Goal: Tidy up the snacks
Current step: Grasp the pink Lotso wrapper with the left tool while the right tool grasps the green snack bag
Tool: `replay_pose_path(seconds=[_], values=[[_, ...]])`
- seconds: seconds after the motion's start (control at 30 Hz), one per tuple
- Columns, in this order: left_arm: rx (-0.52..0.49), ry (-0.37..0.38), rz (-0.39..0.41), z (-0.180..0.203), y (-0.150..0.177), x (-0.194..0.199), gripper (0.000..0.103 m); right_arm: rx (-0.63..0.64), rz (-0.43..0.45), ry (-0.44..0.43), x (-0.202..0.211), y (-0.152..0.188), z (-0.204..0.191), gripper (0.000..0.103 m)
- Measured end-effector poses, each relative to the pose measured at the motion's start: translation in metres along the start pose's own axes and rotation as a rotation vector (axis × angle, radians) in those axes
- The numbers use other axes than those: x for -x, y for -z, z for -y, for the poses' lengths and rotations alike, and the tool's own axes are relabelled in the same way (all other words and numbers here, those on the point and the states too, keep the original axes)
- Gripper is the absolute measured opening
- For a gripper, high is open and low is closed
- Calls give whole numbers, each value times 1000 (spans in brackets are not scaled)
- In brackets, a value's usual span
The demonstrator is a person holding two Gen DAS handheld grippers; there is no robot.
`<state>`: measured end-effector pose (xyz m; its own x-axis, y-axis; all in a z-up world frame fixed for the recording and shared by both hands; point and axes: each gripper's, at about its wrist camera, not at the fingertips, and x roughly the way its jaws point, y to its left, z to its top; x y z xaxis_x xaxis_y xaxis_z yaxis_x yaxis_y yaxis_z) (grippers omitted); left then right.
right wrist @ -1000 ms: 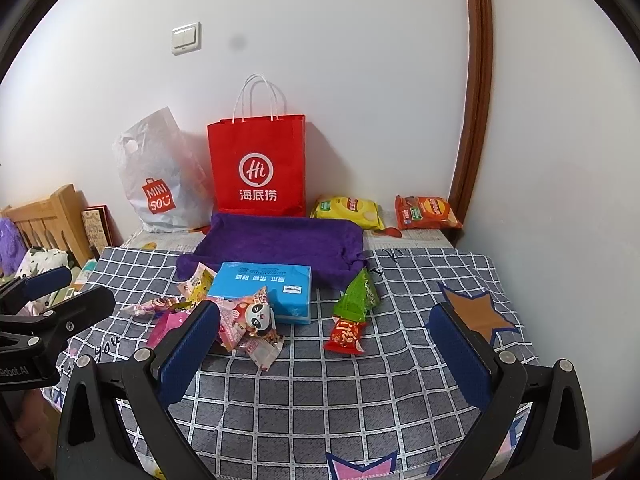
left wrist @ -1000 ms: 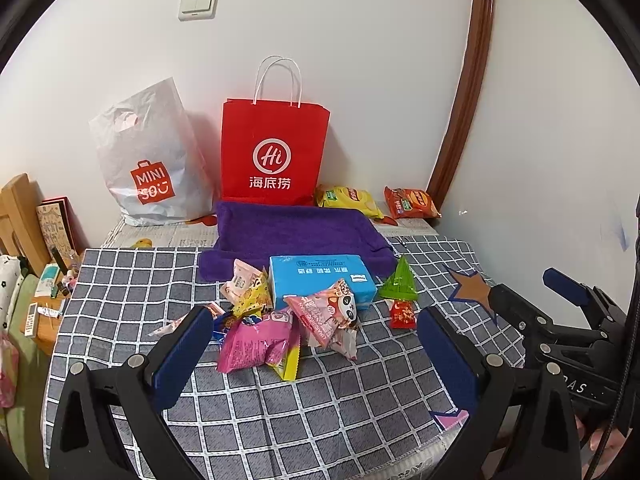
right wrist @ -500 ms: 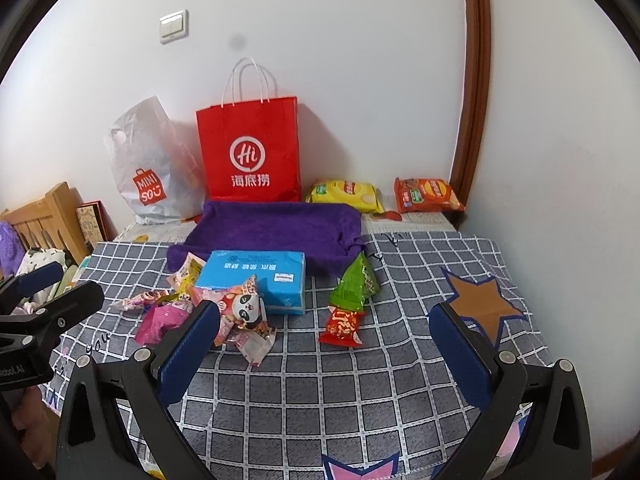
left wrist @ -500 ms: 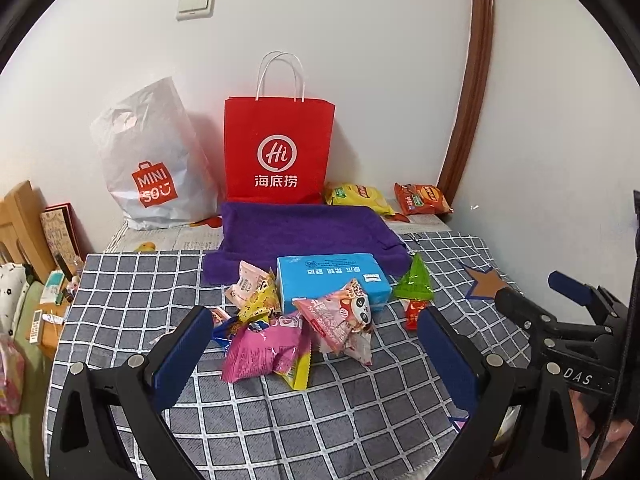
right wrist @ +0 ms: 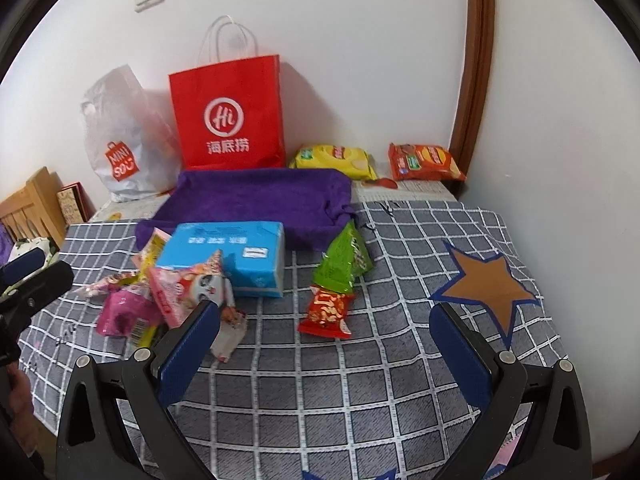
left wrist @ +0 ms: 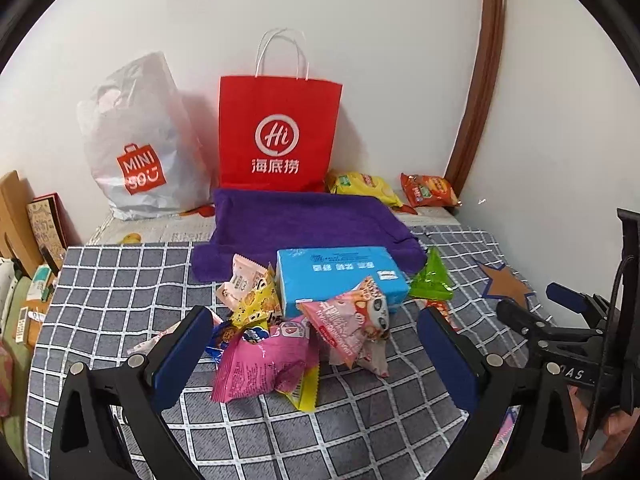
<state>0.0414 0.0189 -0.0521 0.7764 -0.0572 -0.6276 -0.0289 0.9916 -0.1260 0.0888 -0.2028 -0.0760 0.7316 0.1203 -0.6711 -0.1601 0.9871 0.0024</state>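
Snack packets lie in a heap on the checked tablecloth (left wrist: 120, 280): a pink bag (left wrist: 260, 364), a panda packet (left wrist: 352, 328), yellow packets (left wrist: 256, 300), all in front of a blue box (left wrist: 340, 276). A green packet (right wrist: 344, 260) and a small red packet (right wrist: 328, 312) lie to the right of the box. My left gripper (left wrist: 316, 344) is open, hovering just before the pink bag. My right gripper (right wrist: 324, 344) is open, just short of the red packet. A purple cloth tray (right wrist: 256, 196) sits behind the box.
A red paper bag (left wrist: 276, 136) and a white plastic bag (left wrist: 140, 140) stand against the wall. Yellow (right wrist: 332, 158) and orange (right wrist: 424, 162) crisp packets lie at the back right. A brown star patch (right wrist: 484, 284) marks the cloth. Wooden furniture (right wrist: 28, 208) is at left.
Both grippers have moved forward and lower toward the snacks, which now look larger and nearer. Both stay open. No snack has moved.
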Motion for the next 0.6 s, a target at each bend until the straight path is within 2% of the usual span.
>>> replay_pose_path(seconds=[0.2, 0.3, 0.53, 0.6], values=[[-17, -29, -26, -10, 7, -21, 102, -16, 32, 9, -22, 9, 22, 103], [0, -29, -69, -17, 9, -35, 102, -30, 27, 10, -32, 14, 35, 103], [38, -27, -139, -29, 13, -68, 102, -84, -55, 4, -68, 19, 57, 102], [42, -18, -145, -31, 14, -71, 102, -84, -75, -2, -80, 18, 57, 98]])
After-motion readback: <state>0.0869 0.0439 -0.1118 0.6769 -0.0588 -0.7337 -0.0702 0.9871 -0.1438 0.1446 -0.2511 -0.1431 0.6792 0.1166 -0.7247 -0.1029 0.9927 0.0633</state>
